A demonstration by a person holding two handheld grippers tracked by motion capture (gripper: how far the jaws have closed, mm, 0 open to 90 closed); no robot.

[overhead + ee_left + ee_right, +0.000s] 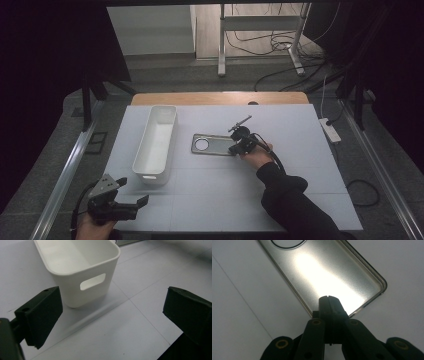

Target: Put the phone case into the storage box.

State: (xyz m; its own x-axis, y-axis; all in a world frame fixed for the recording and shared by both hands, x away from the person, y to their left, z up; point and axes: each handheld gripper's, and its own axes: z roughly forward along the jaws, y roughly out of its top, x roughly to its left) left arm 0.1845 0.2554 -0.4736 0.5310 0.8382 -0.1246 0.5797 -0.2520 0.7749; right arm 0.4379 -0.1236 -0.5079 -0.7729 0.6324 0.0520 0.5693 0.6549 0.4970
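A flat metal plate (pixel 212 145) with a round hole near its left end lies on the white table cover, right of centre. My right gripper (pixel 236 146) is at the plate's right end. In the right gripper view its jaws are shut together, and the gripper (pixel 328 298) reaches over the near end of the shiny plate (pixel 324 272); I cannot tell whether it pinches the plate. My left gripper (pixel 134 191) stands open at the table's front left corner, with nothing between its jaws. In the left gripper view this gripper (pixel 112 315) faces the end of a white bin (pixel 75 292).
The long white bin (pixel 141 167) stands empty on the left half of the table, its near end with a handle slot. A power strip (pixel 330 130) lies on the floor off the right edge. A metal stand (pixel 260 30) and cables are behind the table.
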